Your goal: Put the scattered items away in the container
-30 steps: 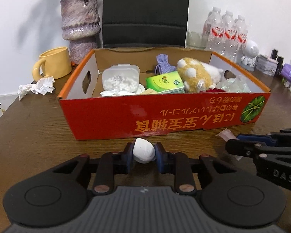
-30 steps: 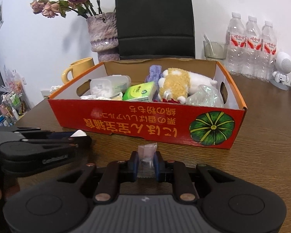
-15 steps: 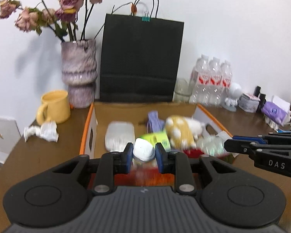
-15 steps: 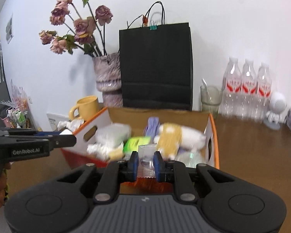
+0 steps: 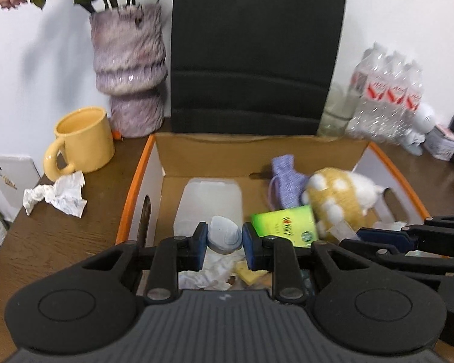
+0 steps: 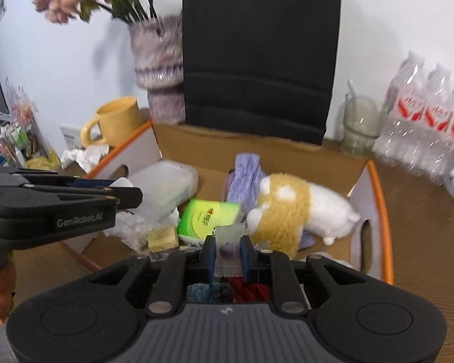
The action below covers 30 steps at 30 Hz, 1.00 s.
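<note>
My left gripper [image 5: 224, 237] is shut on a small white rounded object [image 5: 224, 236] and hangs over the left half of the open cardboard box [image 5: 287, 148]. Over the box's right half, my right gripper [image 6: 228, 249] is shut on a small clear plastic packet [image 6: 228, 239]. Inside the box lie a clear plastic case [image 5: 210, 202], a green carton [image 5: 284, 224], a yellow and white plush toy [image 5: 336, 201], a purple knitted pouch [image 5: 286, 183] and crumpled tissue [image 5: 208, 273]. Each gripper shows at the side of the other's view.
On the brown table behind the box stand a yellow mug [image 5: 83, 139], a purple vase with dried roses [image 5: 128, 69], a black paper bag [image 5: 254, 51], a glass [image 6: 361, 124] and a pack of water bottles [image 5: 387, 96]. Crumpled paper [image 5: 57, 195] lies left of the box.
Both grippers rose from the table in front of the box's red wall and moved forward over its open top, each still holding its item.
</note>
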Each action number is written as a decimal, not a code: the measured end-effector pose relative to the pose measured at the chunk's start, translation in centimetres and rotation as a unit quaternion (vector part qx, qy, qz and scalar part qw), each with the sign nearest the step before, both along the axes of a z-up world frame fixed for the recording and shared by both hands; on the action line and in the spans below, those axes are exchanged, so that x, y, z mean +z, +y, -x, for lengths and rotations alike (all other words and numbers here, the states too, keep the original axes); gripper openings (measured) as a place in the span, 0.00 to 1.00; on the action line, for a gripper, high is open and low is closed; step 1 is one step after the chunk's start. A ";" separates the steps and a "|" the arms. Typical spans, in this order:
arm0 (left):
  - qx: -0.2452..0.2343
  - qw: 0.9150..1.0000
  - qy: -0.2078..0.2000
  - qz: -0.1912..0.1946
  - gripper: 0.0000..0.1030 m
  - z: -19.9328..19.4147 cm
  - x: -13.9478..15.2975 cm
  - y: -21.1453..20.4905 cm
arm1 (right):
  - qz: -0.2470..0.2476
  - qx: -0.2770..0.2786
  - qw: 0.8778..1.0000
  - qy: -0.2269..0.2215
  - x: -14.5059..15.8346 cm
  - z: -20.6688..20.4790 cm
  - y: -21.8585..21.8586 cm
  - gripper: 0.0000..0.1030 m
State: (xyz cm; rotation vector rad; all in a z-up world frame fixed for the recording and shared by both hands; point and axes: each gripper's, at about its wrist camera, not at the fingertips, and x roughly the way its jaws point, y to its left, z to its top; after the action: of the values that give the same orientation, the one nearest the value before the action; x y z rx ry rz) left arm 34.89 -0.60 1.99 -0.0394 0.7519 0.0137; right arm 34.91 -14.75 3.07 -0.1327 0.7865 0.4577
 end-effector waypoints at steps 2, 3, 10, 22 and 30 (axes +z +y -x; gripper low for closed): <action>0.001 1.000 0.006 -0.005 0.24 -0.4 -0.6 0.2 | 0.002 0.001 1.000 0.007 -0.7 -0.6 0.3 0.15; 0.000 1.000 0.009 -0.007 0.24 -0.6 -0.9 0.2 | 0.002 0.003 1.000 0.010 -1.0 -0.7 0.5 0.15; -0.004 0.999 0.024 -0.022 0.25 -1.3 -2.1 -0.4 | 0.007 0.005 1.000 0.019 -2.1 -1.4 0.8 0.16; 0.002 0.998 -0.037 -0.046 1.00 3.4 1.9 -0.4 | 0.015 -0.001 0.999 -0.030 2.5 3.0 -1.1 0.94; 0.001 0.998 -0.058 0.012 1.00 8.9 4.9 0.9 | 0.000 -0.015 0.999 -0.044 6.1 8.2 -2.8 1.00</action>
State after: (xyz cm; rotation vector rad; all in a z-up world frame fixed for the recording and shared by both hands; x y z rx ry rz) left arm 25.95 0.30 6.92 -0.0638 0.6358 0.0048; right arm 26.68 -17.59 9.17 -0.1395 0.7016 0.4200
